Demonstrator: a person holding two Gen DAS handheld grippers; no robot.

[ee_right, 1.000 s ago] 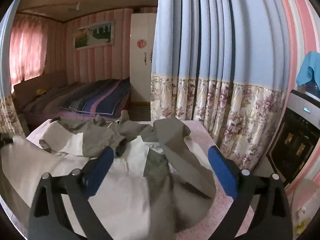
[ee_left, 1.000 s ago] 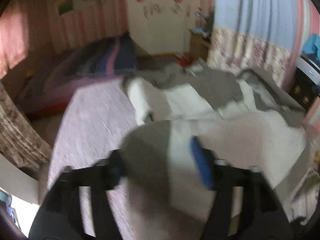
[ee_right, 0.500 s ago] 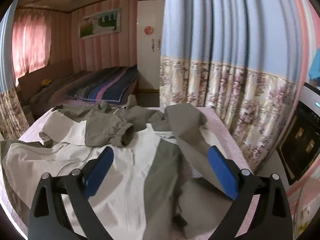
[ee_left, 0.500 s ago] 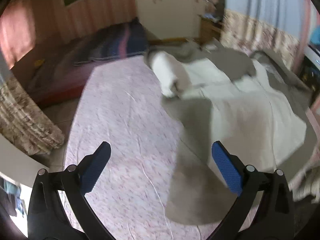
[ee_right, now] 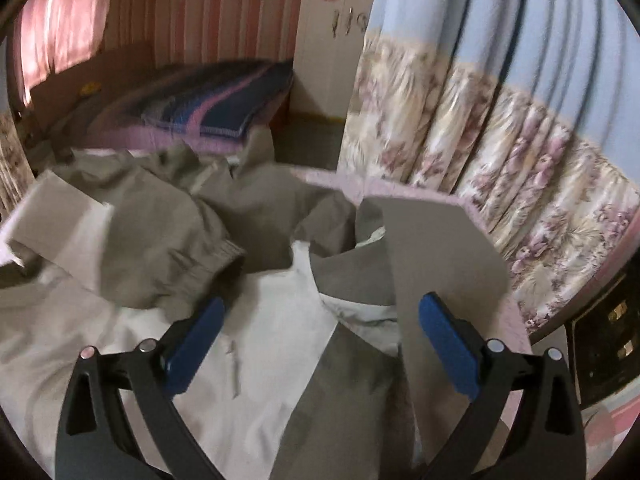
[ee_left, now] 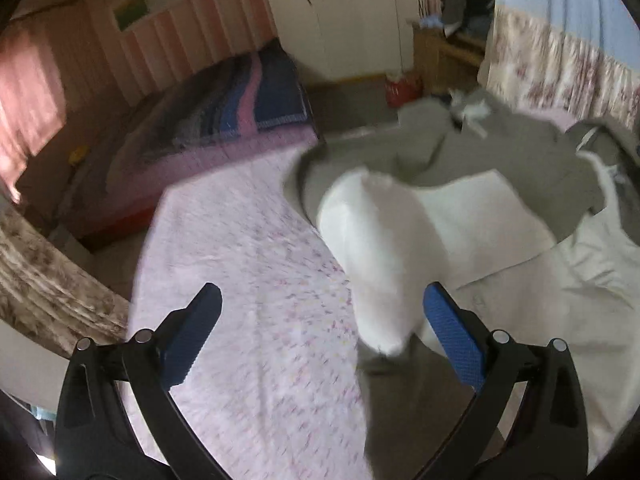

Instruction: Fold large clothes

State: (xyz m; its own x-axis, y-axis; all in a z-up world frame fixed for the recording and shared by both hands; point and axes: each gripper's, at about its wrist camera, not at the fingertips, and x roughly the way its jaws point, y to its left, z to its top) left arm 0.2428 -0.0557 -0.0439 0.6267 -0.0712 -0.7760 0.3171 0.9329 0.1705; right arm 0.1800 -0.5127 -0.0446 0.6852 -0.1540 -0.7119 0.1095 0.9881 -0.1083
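Observation:
A large white and olive-grey jacket (ee_left: pixel 500 216) lies spread on a pink flowered tablecloth (ee_left: pixel 240 280). Its white sleeve (ee_left: pixel 380 256) runs toward my left gripper (ee_left: pixel 320 332), which is open and empty just above the cloth, the sleeve end lying between its blue pads. In the right wrist view the jacket (ee_right: pixel 200 360) fills the lower half, with a grey cuffed sleeve (ee_right: pixel 168 248) folded across its chest. My right gripper (ee_right: pixel 320 344) is open and empty over the jacket's front, its right pad next to a flat grey sleeve (ee_right: pixel 440 256).
A bed with a striped blanket (ee_left: pixel 240 108) stands beyond the table. Flowered curtains (ee_right: pixel 500 152) hang close on the right. A white wardrobe (ee_left: pixel 340 16) and a small wooden stand (ee_left: pixel 444 52) are at the back. A dark appliance (ee_right: pixel 600 344) sits at the far right.
My left gripper let go of the jacket's hem a second ago, opened, and moved forward to the white sleeve. My right gripper stayed open and dropped closer to the jacket.

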